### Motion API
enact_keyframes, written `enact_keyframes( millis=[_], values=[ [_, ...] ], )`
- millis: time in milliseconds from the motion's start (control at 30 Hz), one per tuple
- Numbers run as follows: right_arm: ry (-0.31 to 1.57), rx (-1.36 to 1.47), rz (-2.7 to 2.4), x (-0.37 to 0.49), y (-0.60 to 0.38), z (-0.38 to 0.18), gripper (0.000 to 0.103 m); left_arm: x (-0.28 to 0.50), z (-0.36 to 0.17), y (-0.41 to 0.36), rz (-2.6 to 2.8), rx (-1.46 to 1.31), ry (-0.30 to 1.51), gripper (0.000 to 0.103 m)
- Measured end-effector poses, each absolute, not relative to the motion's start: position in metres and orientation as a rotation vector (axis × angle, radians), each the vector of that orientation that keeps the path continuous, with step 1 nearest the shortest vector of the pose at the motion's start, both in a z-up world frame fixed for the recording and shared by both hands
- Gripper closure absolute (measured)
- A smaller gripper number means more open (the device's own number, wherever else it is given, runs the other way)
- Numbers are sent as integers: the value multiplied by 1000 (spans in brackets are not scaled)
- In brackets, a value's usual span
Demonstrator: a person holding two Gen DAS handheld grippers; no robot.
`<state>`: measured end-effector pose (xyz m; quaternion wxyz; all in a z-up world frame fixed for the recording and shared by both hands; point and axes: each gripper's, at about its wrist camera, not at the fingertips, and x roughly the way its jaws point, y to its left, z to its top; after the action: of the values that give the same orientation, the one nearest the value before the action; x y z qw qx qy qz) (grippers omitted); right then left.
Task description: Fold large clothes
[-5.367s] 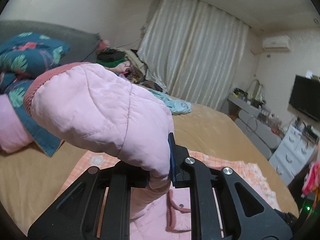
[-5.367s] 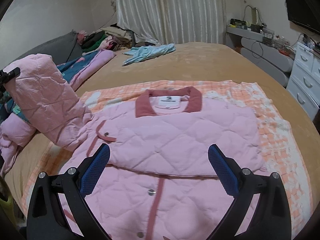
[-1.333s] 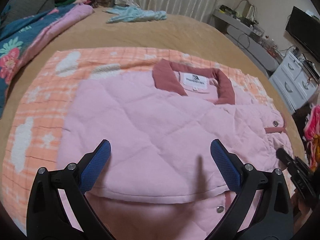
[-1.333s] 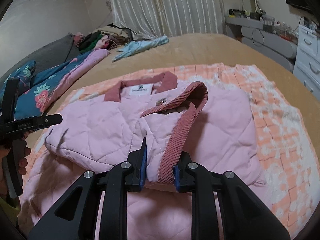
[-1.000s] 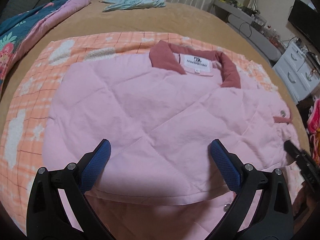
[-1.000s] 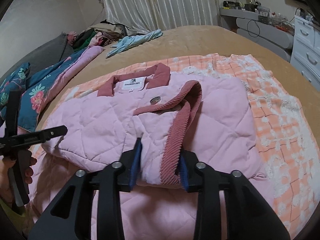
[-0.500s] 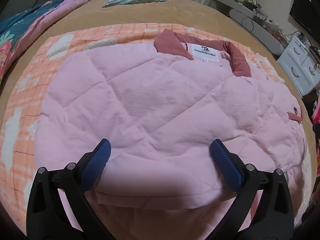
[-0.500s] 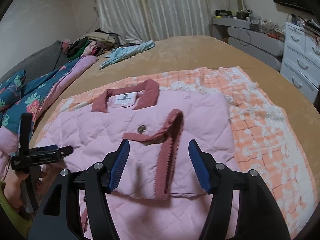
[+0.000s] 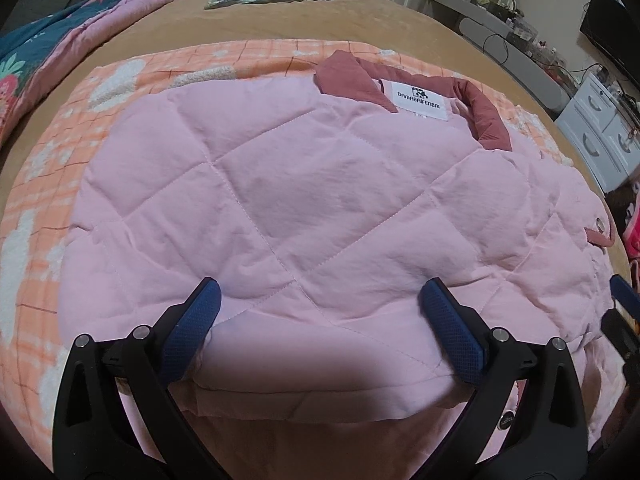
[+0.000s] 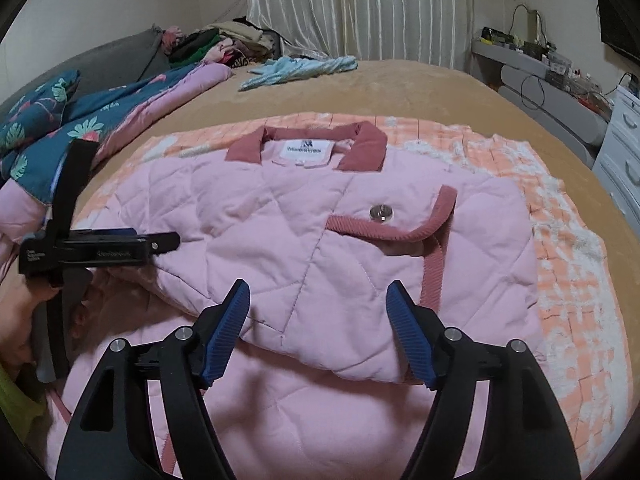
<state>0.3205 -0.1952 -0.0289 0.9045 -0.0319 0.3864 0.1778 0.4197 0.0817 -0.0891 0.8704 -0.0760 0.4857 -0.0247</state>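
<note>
Left wrist view showed one pink quilted jacket (image 9: pixel 304 208) spread on one orange checked blanket (image 9: pixel 48 184) on the bed (image 9: pixel 360 16), both sleeves folded across its front. The left gripper (image 9: pixel 320 324) hung just above the near fold with its jaws wide and nothing between them. One white label (image 9: pixel 416 100) sat inside the dark pink collar (image 9: pixel 348 80); its small print was hard to read.

From the right wrist view, the right gripper (image 10: pixel 320 332) stood over the folded sleeve, its jaws having just been opening, now fairly wide and empty, the ribbed cuff (image 10: pixel 432 248) lying free on the jacket. Two snap buttons were countable, one beside that cuff (image 10: pixel 381 213) and one low at the left wrist view's right edge. One light blue garment (image 10: pixel 300 68) lay far up the bed, and one flowered quilt (image 10: pixel 72 128) sat bunched at the left. A hand (image 10: pixel 24 320) holding the left gripper was cut off by the frame edge. The jacket's hem ran out of view below both grippers.
</note>
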Motion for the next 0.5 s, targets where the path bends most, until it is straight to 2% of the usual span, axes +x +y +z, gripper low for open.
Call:
enact_keyframes(
  millis=[133,500],
  values=[
    [882,-31,349,334,-202,-48,33,418,-87,82,-53,-166,1014,8],
    [901,-7,352,335,-206,-54,32,399,-66,77,-42,-157,1004,9]
  ],
)
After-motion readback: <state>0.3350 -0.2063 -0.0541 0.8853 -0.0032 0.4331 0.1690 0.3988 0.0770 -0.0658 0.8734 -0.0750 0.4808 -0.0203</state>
